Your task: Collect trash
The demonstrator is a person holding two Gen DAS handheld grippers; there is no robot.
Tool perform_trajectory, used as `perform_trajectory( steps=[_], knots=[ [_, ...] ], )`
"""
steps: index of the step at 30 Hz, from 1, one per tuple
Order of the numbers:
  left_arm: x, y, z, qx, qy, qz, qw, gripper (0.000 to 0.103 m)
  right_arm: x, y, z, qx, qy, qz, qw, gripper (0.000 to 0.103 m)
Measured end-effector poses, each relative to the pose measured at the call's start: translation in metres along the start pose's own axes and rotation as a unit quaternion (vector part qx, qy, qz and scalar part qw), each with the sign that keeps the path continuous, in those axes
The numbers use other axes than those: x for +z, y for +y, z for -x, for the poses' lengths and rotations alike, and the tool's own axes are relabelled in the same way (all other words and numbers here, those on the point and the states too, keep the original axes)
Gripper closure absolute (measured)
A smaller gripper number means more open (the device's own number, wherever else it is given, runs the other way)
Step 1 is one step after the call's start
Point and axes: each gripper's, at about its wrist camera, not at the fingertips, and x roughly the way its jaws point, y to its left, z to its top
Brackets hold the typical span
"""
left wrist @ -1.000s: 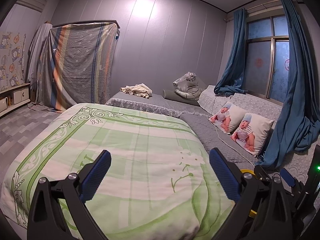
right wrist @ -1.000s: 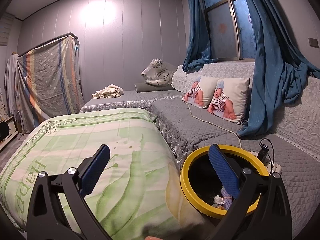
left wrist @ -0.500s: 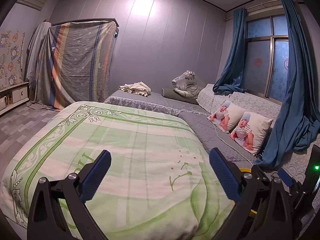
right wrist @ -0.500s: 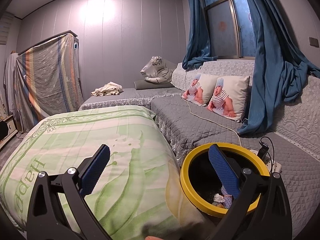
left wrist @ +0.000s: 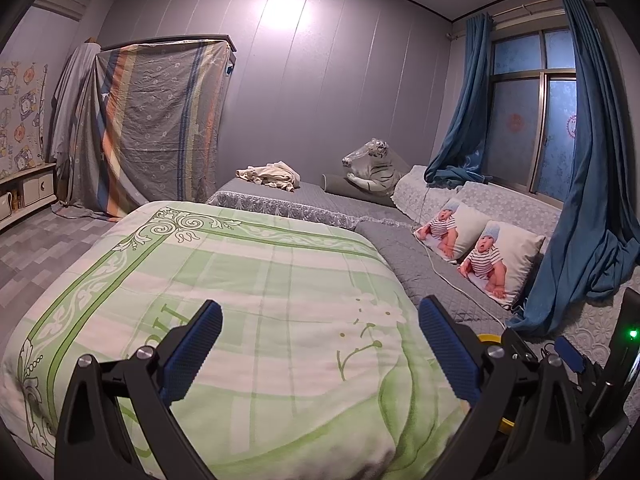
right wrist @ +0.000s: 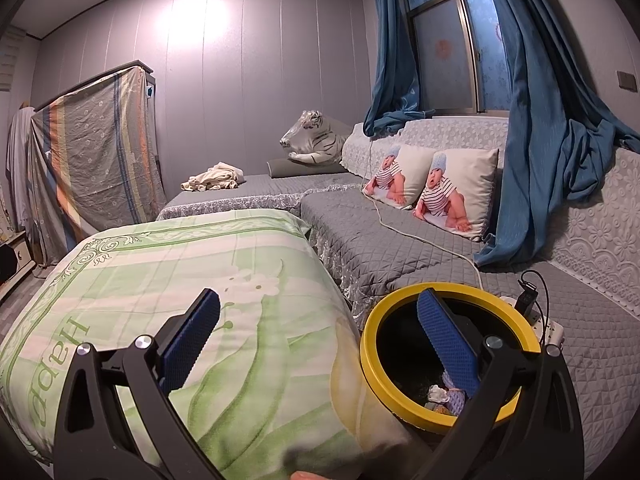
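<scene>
Both tools were held low over the bed (left wrist: 280, 280), each with its blue jaws spread wide and nothing between them. The left hand-held gripper (left wrist: 320, 344) pointed out over the green quilt (left wrist: 248, 304), and I could see no trash lying on it. The right hand-held gripper (right wrist: 320, 340) sat just to the right, near the edge of the quilt, with the bin (right wrist: 372, 344) right below its right finger (right wrist: 448, 340). The bin had a yellow rim and stood between the bed and the grey couch (right wrist: 380, 248). Down in the dark of the bin lay some trash (right wrist: 438, 394), a white scrap and something pale purple beside it. So the trash I could see was already in the bin, down and to the right of the right tool, and that tool was much the nearer of the two; from the left tool only a sliver of the yellow rim showed, far to its right. I think the next job was to look for more trash, since none showed on the bed or couch. From a second before, both views had crept up and forward a little, and the jaws had stayed just as wide. The bin had not moved.
</scene>
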Motion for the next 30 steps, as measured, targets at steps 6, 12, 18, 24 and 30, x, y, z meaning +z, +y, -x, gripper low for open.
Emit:
perform_trajectory(
  steps=[6,12,18,24,30],
  knots=[
    [-0.0015,-0.0002,-0.0016,-0.002,0.005,-0.002,1.0,0.008,-0.0016,0.0001,-0.0008,0.0,0.002,-0.001,1.0,0.008],
    [-0.0014,-0.0007,-0.0015,-0.002,0.005,-0.002,1.0,0.008,-0.0009,-0.0002,-0.0008,0.0,0.003,-0.001,1.0,0.008],
    [-0.0031,-0.0009,-0.0056,-0.005,0.011,-0.004,0.9999,0.008,-0.0033,-0.001,-0.0034,-0.002,0.007,-0.004,1.0,0.008],
    [-0.0061,0.0001,-0.0078,-0.006,0.018,-0.004,0.9998,0.008,-0.0035,-0.0007,-0.0035,-0.002,0.008,-0.004,1.0,0.008],
    [-0.0043,-0.0019,-0.0079,-0.008,0.016,-0.004,0.9998,0.008,-0.0055,0.0,-0.0045,-0.002,0.011,-0.005,1.0,0.008]
  ],
)
